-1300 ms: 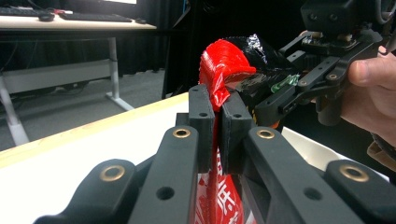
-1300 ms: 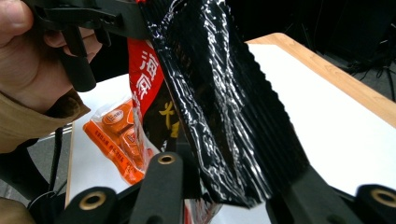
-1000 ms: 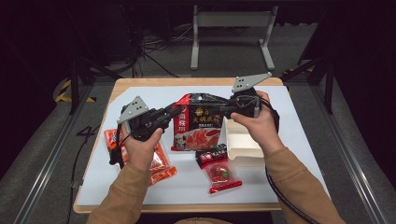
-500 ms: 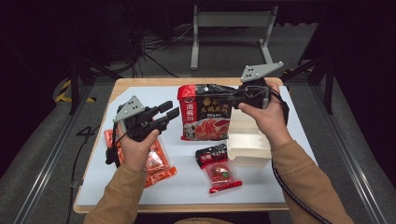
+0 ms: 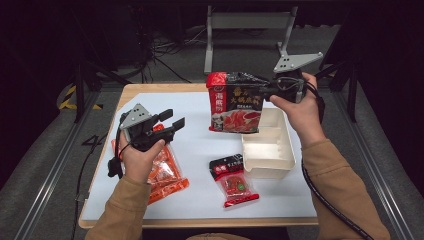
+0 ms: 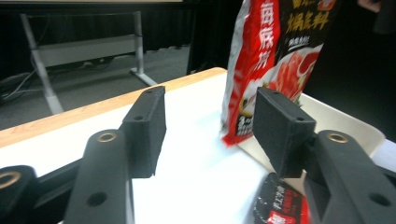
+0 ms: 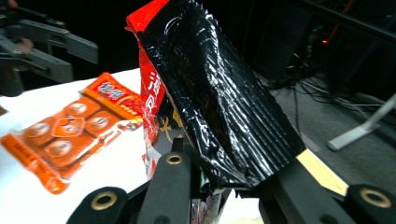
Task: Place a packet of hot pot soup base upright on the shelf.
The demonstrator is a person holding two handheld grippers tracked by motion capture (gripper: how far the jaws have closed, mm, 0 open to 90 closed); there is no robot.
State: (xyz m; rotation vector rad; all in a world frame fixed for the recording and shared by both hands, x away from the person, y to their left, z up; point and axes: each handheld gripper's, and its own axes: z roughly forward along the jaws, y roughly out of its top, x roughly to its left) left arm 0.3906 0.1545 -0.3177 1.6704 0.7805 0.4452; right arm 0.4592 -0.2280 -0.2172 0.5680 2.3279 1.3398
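Large pouch (image 5: 235, 102) lifted off table by right tool (image 5: 274, 91); left tool (image 5: 171, 121) just opened, empty; tray (image 5: 270, 150) beneath.

Soup-base pouch (image 5: 235, 102) lifted, left tongs (image 5: 170, 123) released.

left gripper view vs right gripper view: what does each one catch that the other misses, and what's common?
Left gripper view alone: its own open tool with nothing between the pads, the cream box and a small dark sachet low in the frame.

Right gripper view alone: its own tool shut on the big packet's edge, and the orange sachet pack lying on the white tabletop.

Both: the big red-and-black packet, held up off the table.
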